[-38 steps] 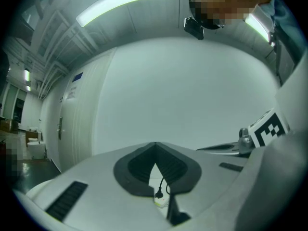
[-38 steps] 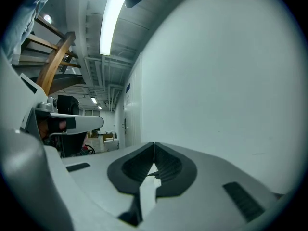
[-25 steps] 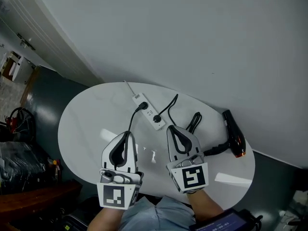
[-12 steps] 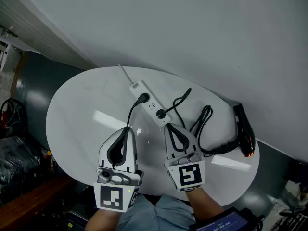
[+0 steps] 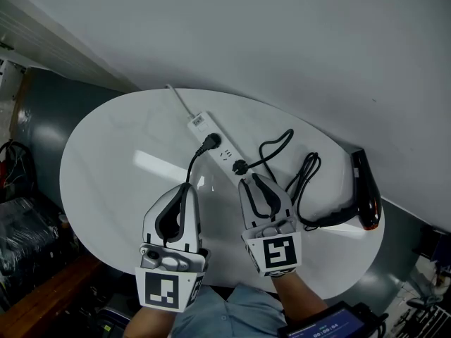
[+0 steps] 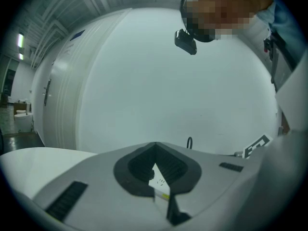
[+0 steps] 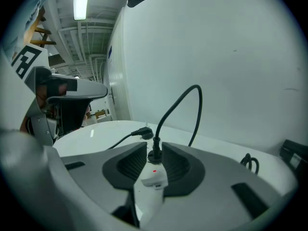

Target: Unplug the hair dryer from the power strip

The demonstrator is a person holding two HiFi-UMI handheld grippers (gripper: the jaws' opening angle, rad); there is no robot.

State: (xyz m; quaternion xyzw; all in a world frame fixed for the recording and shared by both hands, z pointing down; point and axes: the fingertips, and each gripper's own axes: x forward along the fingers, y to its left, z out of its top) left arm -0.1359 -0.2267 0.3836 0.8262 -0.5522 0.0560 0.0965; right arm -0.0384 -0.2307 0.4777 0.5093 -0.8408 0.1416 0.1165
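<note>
At the power strip's (image 5: 215, 146) near end, the right gripper (image 7: 154, 149) has its jaws opening, nothing pinched. The hair dryer's plug (image 7: 154, 154) stands seated in the strip's last socket, lined up with the gap just off the fingertips. The left gripper (image 6: 155, 147) has its tips together and empty, hovering short of the strip beside a second black plug (image 5: 210, 144). The cord (image 5: 304, 178) loops away from the strip to the hair dryer (image 5: 366, 189), well apart, at the white table's (image 5: 113, 160) edge.
</note>
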